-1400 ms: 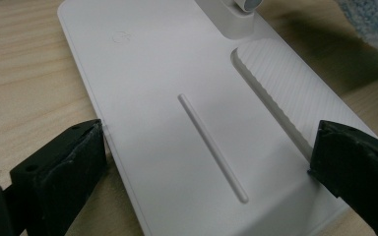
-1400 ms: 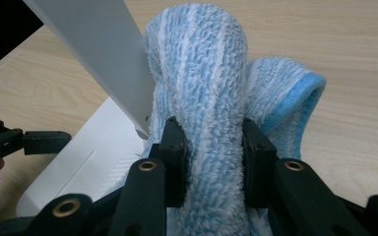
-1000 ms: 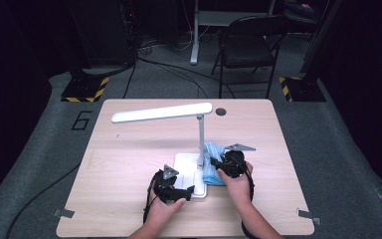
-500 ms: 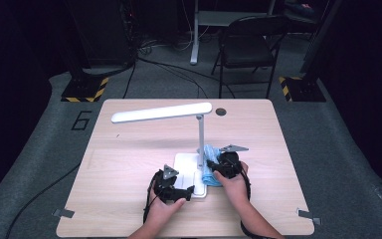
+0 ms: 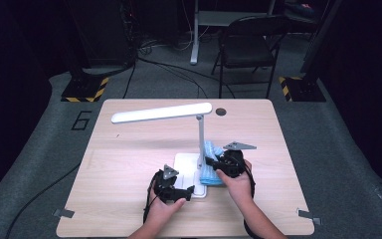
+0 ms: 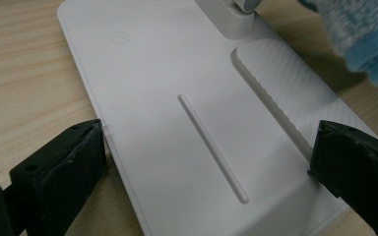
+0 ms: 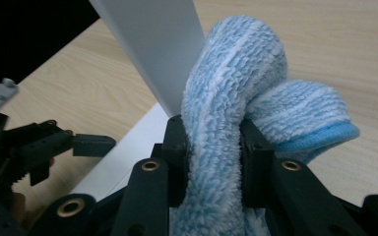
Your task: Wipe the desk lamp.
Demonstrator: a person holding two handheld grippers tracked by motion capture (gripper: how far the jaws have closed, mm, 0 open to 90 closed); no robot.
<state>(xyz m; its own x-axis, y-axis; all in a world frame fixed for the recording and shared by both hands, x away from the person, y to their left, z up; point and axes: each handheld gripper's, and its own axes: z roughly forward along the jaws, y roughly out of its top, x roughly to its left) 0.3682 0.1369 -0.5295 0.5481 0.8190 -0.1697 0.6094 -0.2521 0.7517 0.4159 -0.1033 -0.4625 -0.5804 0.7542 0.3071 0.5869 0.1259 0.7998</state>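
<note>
The right tongs (image 7: 211,147) pinch a blue cloth (image 7: 236,98) against the lamp post (image 7: 152,49). The left tongs (image 6: 202,162) span the lamp base (image 6: 177,73), gripping its edges. Hard wiping could tip the lamp or pull the cloth free.

Both forearms enter from the bottom edge of the high view. The left hand (image 5: 160,211), lower centre, holds the left gripper (image 5: 188,191) low and level, jaws spread wide with a flat white base between them, pads at its two edges. The right hand (image 5: 238,185), right of centre, holds the right gripper (image 5: 210,163) pointing toward the frame's left, jaws clamped on a fold of blue cloth (image 7: 226,128).
</note>
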